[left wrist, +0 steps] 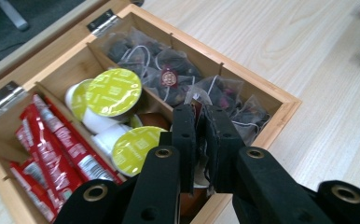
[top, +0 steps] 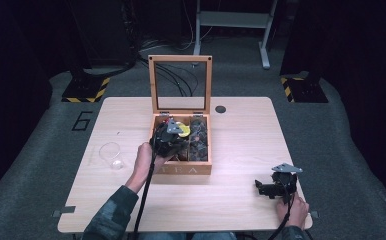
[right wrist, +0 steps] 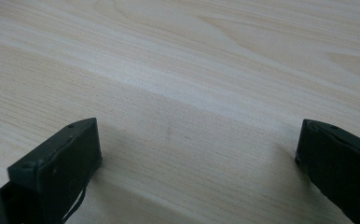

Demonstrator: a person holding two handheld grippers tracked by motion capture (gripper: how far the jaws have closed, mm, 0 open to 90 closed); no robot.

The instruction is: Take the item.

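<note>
From above, the left gripper [top: 170, 135] hangs over the open wooden box [top: 181, 169], while the right gripper [top: 276, 187] rests on the table [top: 241, 145], well apart. Along the left gripper's jaws, they pinch a tea bag [left wrist: 200, 135] just above the box; lift straight up, clear of the dividers and near rim. The right gripper's jaws stand wide over bare wood.

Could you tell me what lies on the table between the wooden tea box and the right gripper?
Nothing: in the high view, bare table separates the wooden tea box from the right gripper.
</note>
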